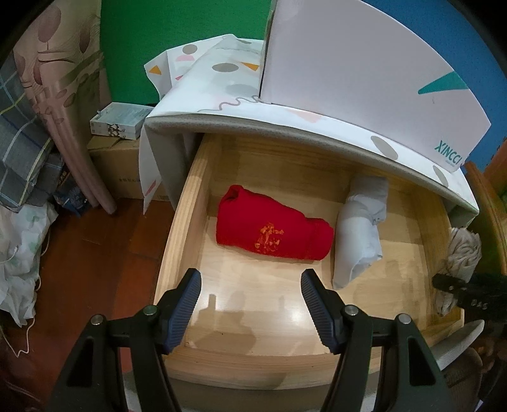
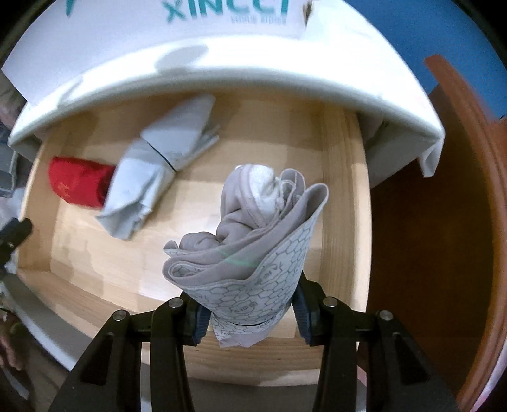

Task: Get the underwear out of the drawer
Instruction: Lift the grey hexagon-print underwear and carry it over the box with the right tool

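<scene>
The right gripper (image 2: 250, 312) holds a rolled grey underwear (image 2: 253, 241) above the drawer (image 1: 190, 202). The left gripper (image 1: 250, 304) is wide and empty. A red roll (image 1: 272, 225) and a pale bundle (image 1: 358, 228) lie inside.

Box lettering (image 2: 228, 11) blurred, cut off at top edge.

drawer (image 1: 187, 222): pulled open, wooden
red roll (image 1: 269, 225): on the drawer floor, left of middle
grey roll (image 1: 361, 228): in the drawer, touching the red roll's right end
left gripper (image 1: 250, 282): jaws apart above the drawer's front, empty
</scene>
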Demonstrator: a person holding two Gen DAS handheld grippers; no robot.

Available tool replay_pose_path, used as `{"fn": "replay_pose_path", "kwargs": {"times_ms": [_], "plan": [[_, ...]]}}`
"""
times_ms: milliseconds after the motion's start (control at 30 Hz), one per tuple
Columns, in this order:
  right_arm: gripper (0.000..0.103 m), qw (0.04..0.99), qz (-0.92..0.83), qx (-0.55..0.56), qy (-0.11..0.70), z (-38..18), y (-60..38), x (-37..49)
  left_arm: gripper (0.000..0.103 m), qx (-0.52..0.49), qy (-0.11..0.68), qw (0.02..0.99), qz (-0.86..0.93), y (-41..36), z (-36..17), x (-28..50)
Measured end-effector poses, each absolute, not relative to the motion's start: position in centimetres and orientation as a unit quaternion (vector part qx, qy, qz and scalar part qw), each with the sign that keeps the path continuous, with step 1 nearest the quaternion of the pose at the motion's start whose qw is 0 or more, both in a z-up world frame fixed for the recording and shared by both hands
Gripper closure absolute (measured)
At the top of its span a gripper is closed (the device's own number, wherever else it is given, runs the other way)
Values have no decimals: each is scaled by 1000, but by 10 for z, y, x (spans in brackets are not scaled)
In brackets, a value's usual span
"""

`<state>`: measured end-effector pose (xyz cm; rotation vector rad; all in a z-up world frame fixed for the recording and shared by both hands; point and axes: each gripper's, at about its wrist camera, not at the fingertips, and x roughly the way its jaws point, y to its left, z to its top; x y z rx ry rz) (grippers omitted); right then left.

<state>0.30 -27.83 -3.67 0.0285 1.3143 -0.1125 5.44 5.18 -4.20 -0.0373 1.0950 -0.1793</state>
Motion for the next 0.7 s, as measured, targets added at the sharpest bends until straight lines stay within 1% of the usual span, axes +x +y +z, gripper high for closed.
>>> {"fn": "replay_pose_path", "kwargs": {"times_ms": [300,433,600,700], "plan": [[63,820,-18,26,572,41,-273,-9,36,-21,518,851,-86,52,-41,55],[63,840,0,-2,542,81,-257,-10,36,-23,519,850,-86,52,-41,55],[63,861,13,-17,508,130,-253,0,36,-23,518,851,-86,51,-41,55],[63,872,15,-19,488,152,-242,21,36,-25,518,851,-86,52,-42,55]]}}
